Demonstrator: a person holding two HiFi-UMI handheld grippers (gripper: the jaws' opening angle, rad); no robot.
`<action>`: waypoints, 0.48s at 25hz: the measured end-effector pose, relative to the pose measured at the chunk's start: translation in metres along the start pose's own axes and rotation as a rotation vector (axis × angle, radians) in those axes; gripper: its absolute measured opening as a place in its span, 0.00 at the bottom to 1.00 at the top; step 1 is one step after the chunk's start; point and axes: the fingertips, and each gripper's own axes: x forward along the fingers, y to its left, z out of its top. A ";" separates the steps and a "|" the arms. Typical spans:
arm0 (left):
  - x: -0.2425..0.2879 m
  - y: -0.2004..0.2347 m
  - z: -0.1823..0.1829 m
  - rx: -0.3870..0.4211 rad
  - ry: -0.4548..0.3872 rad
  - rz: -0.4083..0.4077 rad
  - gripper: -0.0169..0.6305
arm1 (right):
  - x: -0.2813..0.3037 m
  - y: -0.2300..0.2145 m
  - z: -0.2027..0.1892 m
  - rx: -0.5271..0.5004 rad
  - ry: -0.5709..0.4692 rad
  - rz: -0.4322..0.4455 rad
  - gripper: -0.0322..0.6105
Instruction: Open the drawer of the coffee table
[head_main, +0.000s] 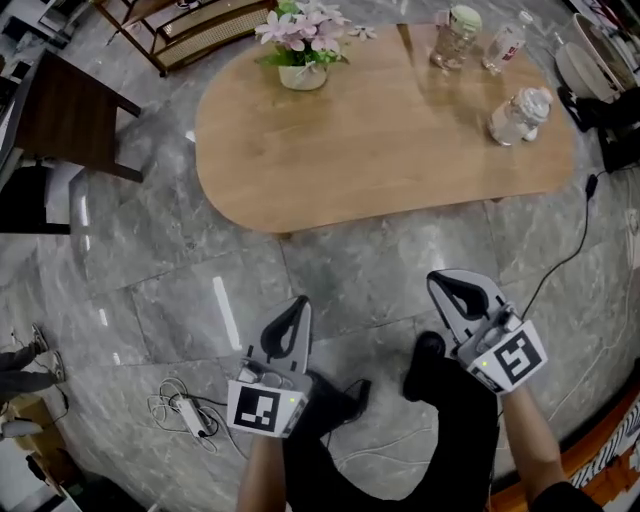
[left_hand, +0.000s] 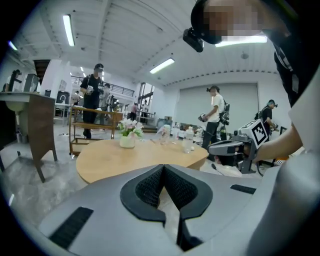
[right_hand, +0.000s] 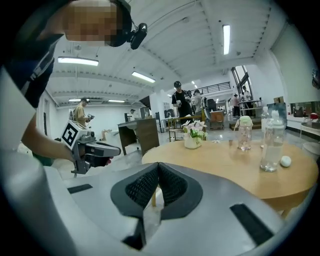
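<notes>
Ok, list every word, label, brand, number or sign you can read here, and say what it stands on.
No text can be read in any view.
Label on the plastic bottle: too small and blurred to read.
Left marker cube and right marker cube: black-and-white square patterns only, no letters or numbers.

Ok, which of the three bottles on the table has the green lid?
The bottle nearest the flower pot, at the far edge of the table. Its lid is pale green; the other two bottles, further right, show no green.
</notes>
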 end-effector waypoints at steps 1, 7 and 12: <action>0.008 0.009 -0.015 0.008 -0.002 0.003 0.04 | 0.007 -0.005 -0.015 0.010 -0.005 0.009 0.07; 0.050 0.050 -0.079 0.087 -0.050 -0.030 0.05 | 0.041 -0.024 -0.087 -0.020 -0.024 0.067 0.07; 0.076 0.077 -0.128 0.114 -0.014 -0.025 0.05 | 0.054 -0.040 -0.126 -0.057 -0.057 0.052 0.07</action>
